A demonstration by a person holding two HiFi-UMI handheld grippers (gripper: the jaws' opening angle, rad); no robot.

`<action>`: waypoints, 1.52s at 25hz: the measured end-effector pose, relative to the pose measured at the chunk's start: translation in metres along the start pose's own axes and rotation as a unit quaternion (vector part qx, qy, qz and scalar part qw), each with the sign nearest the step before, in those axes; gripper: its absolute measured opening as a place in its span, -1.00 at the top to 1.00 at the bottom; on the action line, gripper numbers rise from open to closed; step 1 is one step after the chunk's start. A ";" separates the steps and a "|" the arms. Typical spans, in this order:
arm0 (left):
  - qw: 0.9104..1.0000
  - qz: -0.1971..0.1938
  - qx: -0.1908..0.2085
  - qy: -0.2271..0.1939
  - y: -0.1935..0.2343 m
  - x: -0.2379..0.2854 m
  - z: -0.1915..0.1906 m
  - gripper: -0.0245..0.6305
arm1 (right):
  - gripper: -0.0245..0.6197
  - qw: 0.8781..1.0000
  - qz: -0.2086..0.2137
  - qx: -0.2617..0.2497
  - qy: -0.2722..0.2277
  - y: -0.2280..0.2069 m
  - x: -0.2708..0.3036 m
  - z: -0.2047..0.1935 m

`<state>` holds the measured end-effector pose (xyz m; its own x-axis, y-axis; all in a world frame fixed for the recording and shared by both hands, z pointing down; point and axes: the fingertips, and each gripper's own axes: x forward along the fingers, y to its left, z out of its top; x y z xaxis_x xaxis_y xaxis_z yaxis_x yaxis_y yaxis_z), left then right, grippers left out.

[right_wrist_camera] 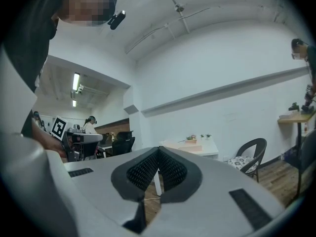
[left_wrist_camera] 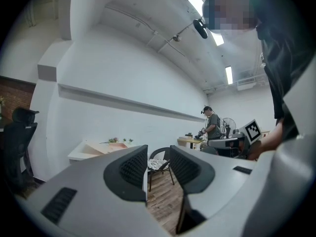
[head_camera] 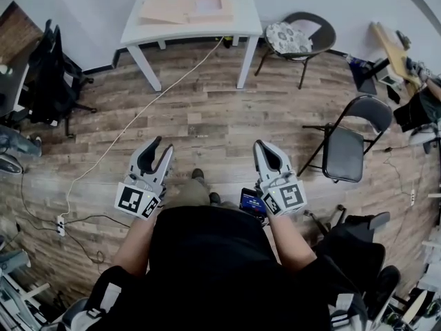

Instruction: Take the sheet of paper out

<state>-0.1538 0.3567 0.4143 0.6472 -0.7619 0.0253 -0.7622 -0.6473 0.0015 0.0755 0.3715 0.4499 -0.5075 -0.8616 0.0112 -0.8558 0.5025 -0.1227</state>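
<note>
Over the wood floor [head_camera: 207,116], two grippers are held side by side. The left gripper [head_camera: 163,145] has its jaws apart with nothing between them. The right gripper [head_camera: 260,145] has its jaws pressed together, empty. Well ahead, one white table [head_camera: 242,21] carries a tan sheet of paper [head_camera: 164,9]. Two chairs stand to the table's right, a round chair [head_camera: 298,36] and a folding chair [head_camera: 348,147].

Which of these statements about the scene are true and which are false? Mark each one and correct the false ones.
1. The left gripper has its jaws apart with nothing between them. True.
2. The right gripper is shut on a sheet of paper. False: its jaws are together, but nothing is between them.
3. The white table stands ahead of the person, across a stretch of wooden floor. True.
4. The black folding chair stands on the person's left. False: it stands on the person's right.
5. Both grippers rest on the table. False: both are held near the body, well short of the table.
</note>
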 end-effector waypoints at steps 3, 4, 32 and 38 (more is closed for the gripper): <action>1.000 0.000 -0.004 0.004 0.007 0.004 -0.005 0.55 | 0.90 1.000 -0.005 0.004 0.002 -0.005 0.008 -0.002; 1.000 0.002 -0.007 0.005 0.012 0.006 -0.007 0.55 | 0.89 1.000 -0.005 0.006 0.003 -0.007 0.013 -0.002; 0.999 -0.026 -0.024 -0.002 0.231 0.240 -0.016 0.54 | 0.90 0.999 -0.029 -0.042 -0.001 -0.133 0.286 0.045; 0.998 -0.038 -0.043 -0.008 0.256 0.276 -0.022 0.55 | 0.90 0.998 -0.044 -0.037 -0.005 -0.152 0.318 0.045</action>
<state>-0.1701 -0.0188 0.4433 0.7026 -0.7116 0.0068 -0.7093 -0.6994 0.0878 0.0487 0.0181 0.4273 -0.4297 -0.9029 0.0084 -0.9021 0.4288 -0.0488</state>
